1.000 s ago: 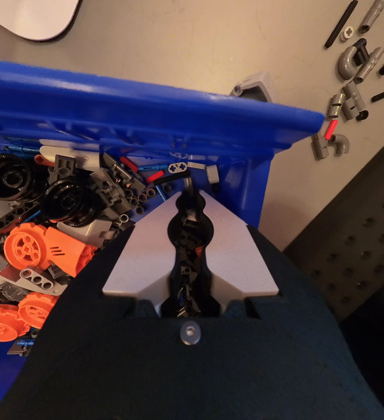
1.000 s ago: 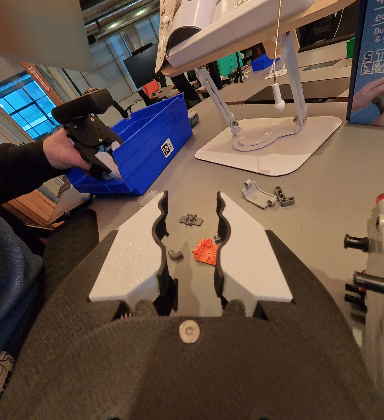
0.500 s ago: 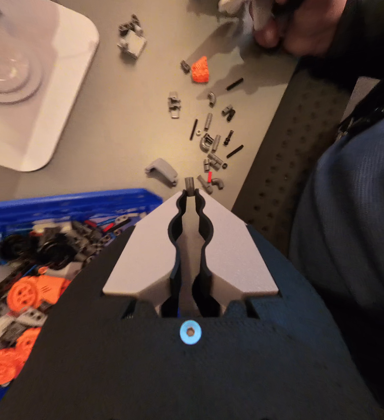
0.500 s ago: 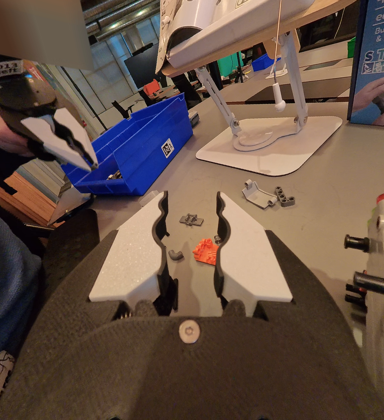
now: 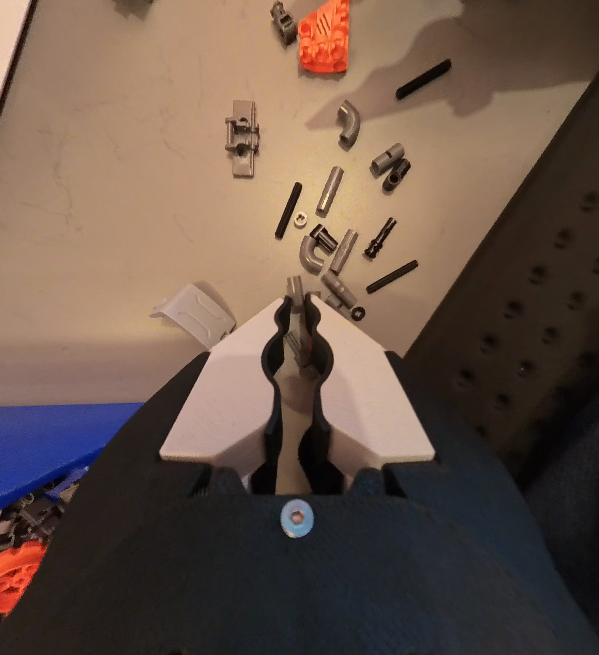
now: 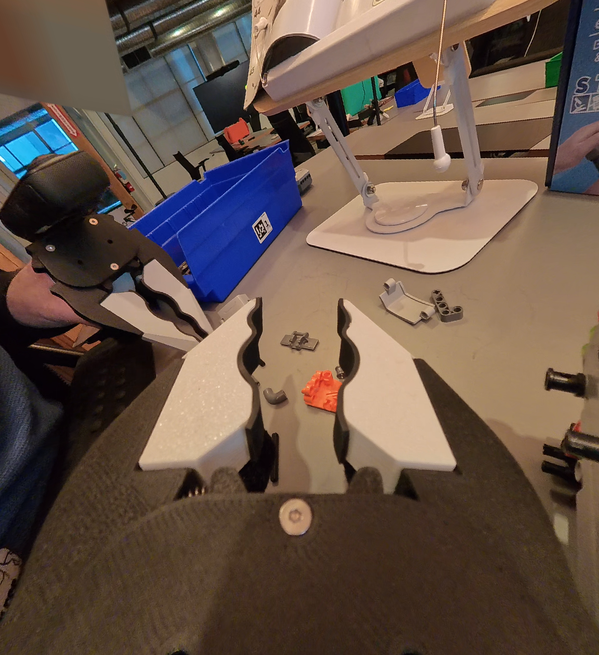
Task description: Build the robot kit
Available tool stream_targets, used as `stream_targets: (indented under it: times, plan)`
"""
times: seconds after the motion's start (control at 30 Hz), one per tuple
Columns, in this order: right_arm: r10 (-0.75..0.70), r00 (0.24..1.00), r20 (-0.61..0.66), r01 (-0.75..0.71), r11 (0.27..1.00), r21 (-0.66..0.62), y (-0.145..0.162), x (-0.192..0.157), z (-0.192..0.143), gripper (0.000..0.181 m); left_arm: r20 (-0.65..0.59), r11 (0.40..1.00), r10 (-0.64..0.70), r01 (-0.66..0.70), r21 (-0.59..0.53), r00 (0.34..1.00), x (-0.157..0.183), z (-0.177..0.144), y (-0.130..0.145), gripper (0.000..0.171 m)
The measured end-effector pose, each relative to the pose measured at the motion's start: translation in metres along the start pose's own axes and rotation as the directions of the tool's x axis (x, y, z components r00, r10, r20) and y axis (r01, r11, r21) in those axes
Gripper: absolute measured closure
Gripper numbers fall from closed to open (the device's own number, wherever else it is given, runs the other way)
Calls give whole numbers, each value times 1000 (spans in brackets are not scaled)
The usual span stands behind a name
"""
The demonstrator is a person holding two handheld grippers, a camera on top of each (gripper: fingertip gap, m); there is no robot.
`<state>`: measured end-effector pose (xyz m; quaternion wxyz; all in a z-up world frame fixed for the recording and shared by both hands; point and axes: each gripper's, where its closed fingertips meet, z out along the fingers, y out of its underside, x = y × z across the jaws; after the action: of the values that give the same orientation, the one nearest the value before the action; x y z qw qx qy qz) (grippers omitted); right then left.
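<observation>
Left wrist view: the left gripper (image 5: 298, 301) is pinched on a small grey pin (image 5: 295, 289) and hangs over the bench (image 5: 113, 177), above loose grey and black connector pieces (image 5: 340, 248), with the blue bin (image 5: 25, 446) behind. Right wrist view: the right gripper (image 6: 299, 312) is spread and holds nothing, nearest a grey elbow piece (image 6: 275, 395) and an orange piece (image 6: 321, 390).

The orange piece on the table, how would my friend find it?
Start at the white stand base on the grey table. Come nearer, between the open right tongs. There lies the orange piece, the only bright one among grey bits like the curved grey elbow beside it.
</observation>
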<state>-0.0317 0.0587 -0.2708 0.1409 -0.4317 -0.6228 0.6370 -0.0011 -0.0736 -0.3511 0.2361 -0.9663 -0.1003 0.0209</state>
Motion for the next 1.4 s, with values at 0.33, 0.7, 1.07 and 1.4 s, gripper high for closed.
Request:
stream_targets:
  times: [0.33,0.7,1.07,1.4]
  plan:
    - [4,1000,-1,-4,1000,-2,0,1,0,142,-159,957,85,-36,289,984,8,-77,-28,165]
    - [-1,1000,-4,1,1000,6,-1,0,0,141,135,975,-212,219,-42,968,-158,-78,72,136]
    - [1,1000,-4,-1,1000,19,-2,0,-2,141,250,965,-170,213,-156,953,-174,-50,84,156]
    - [7,1000,1,-7,1000,22,-3,1,-2,141,275,944,-251,297,-141,928,-186,-81,105,158]
